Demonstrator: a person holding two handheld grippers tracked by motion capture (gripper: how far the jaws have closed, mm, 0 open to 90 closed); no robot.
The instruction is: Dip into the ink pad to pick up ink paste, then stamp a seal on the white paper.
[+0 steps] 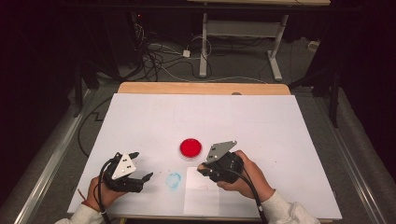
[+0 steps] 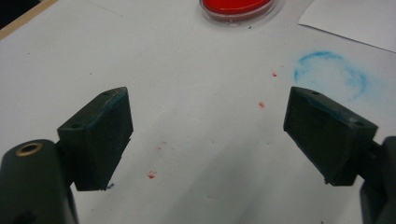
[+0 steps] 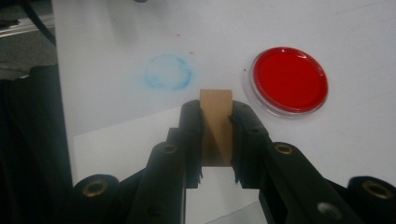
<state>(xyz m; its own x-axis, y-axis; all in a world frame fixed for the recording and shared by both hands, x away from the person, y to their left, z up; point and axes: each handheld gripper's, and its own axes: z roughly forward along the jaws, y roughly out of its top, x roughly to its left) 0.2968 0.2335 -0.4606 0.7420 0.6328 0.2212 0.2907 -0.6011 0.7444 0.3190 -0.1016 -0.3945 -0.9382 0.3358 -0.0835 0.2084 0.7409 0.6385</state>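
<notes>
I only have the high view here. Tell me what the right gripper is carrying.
Observer: The right gripper has its jaws shut on a small tan wooden block.
Operator: Report what is under it.
Observer: A white paper sheet lies beneath, with the red dish just beyond on the white table.
Operator: Now give me the left gripper.
Observer: The left gripper is open and holds nothing. Blue smears show on its jaws, and small red specks dot the table between them.

High view: overhead, facing forward over the desk (image 1: 261, 116). Gripper views: close, low, sharing red dish (image 2: 239, 9) and blue smudge (image 3: 167, 72).
</notes>
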